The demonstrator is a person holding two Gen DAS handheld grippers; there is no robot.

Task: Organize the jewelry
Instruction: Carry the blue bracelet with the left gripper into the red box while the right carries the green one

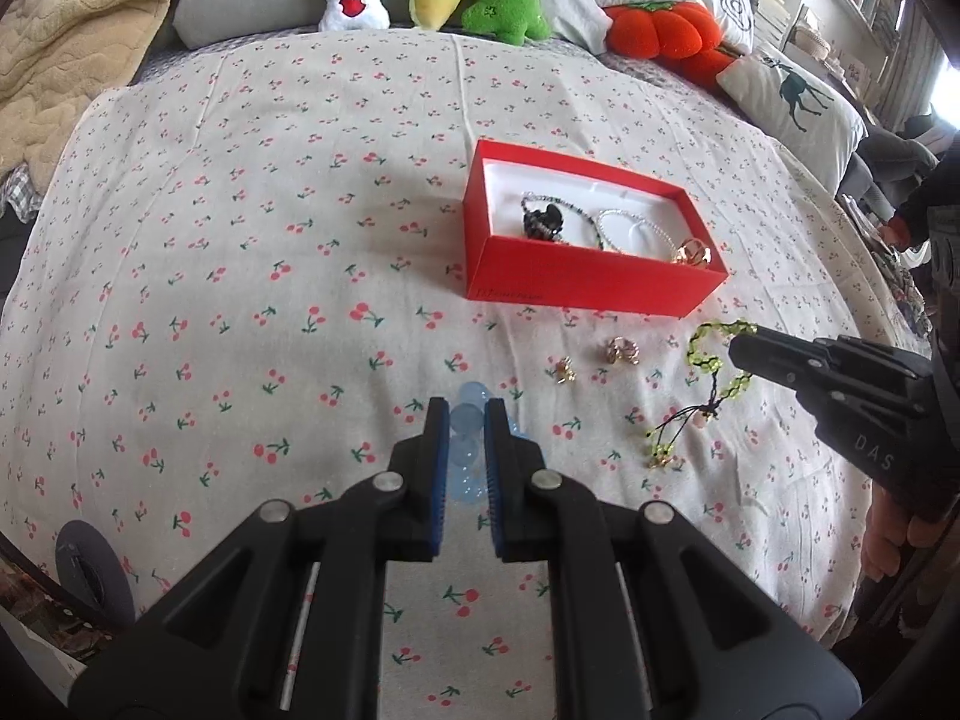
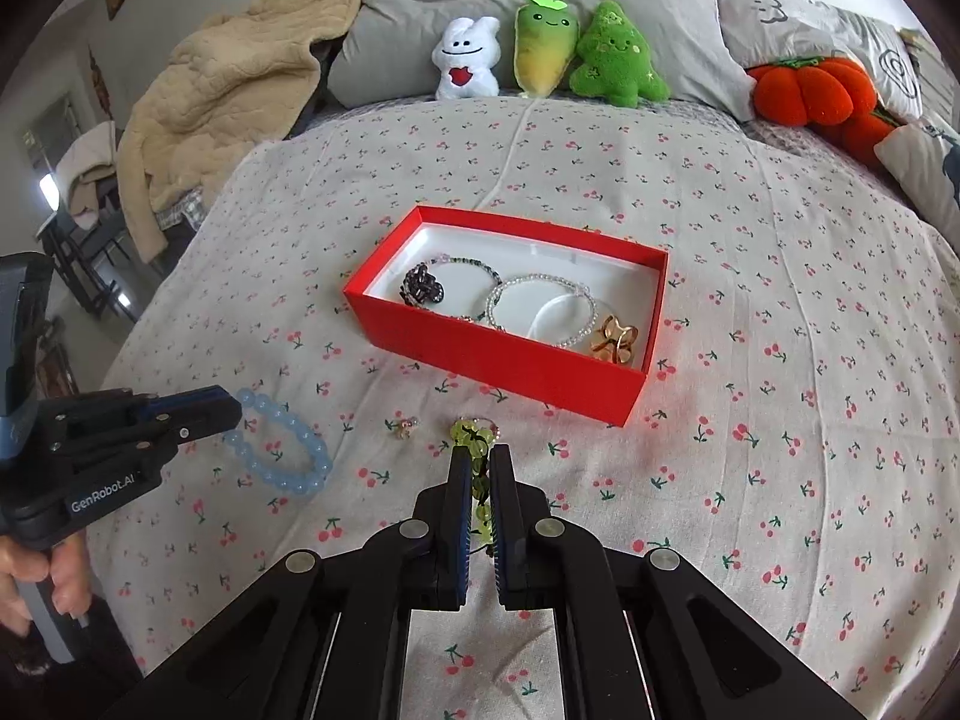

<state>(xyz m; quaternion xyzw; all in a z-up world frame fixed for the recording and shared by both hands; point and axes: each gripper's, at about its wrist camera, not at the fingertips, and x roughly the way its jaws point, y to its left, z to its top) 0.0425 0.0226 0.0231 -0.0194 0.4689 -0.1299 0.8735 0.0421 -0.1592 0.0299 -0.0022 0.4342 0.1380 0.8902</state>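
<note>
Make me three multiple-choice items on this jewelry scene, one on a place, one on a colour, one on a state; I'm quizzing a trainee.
1. Where is the gold ring?
A. in the red box
B. on the bedsheet
C. beside the plush toys

2. What colour is the bracelet in the left tongs?
A. pink
B. pale blue
C. black

3. What state are the right tongs in?
A. wide open and empty
B. shut on the green beaded bracelet
C. resting inside the box

Answers: 1 A, the ring lies in the box's near right corner. 2 B, pale blue beads show between the pads. 3 B, the green beads sit pinched between the pads.
</note>
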